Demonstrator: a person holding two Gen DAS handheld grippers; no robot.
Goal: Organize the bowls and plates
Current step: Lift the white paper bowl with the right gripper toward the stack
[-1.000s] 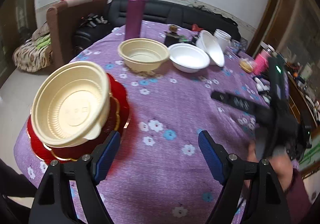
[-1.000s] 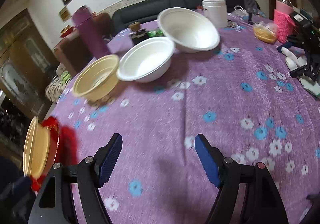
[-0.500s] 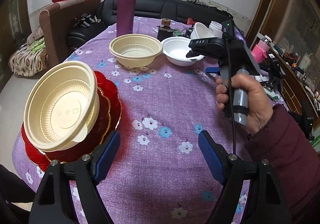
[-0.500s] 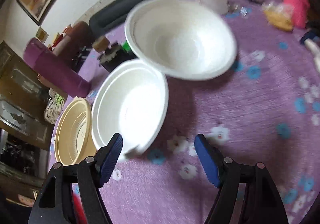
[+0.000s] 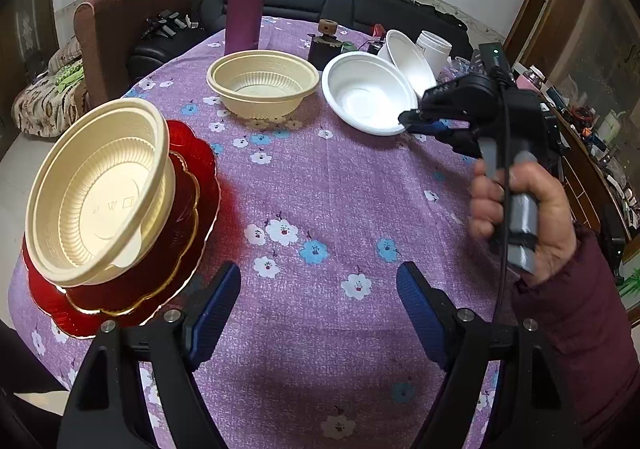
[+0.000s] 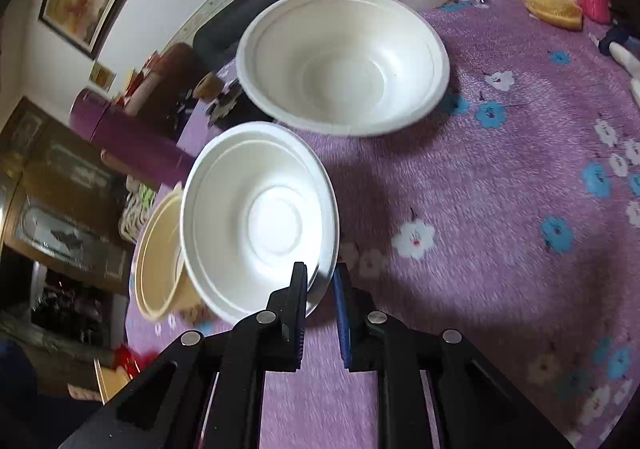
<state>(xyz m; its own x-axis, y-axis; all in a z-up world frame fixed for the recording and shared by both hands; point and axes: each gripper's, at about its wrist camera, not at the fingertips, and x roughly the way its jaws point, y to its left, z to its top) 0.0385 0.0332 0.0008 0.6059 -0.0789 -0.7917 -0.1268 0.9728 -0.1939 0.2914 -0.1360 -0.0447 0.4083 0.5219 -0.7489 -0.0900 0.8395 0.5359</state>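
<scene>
My right gripper point(image 6: 320, 281) is pinched down on the near rim of the white bowl point(image 6: 256, 221), which sits beside the cream bowl point(image 6: 158, 261) on the purple tablecloth point(image 6: 480, 209). My left gripper point(image 5: 320, 309) hangs wide apart, holding nothing, next to the red plates point(image 5: 188, 209) carrying another cream bowl point(image 5: 96, 193).

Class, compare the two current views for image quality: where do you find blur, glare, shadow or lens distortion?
Left wrist view: sharp, fisheye-bent with dark corners; glints on the rim of the red plates, which throw a red tint on the tablecloth. Right wrist view: left background smeared, purple flask blurred; the nearer white bowl and farther white bowl cast dark shadows.
</scene>
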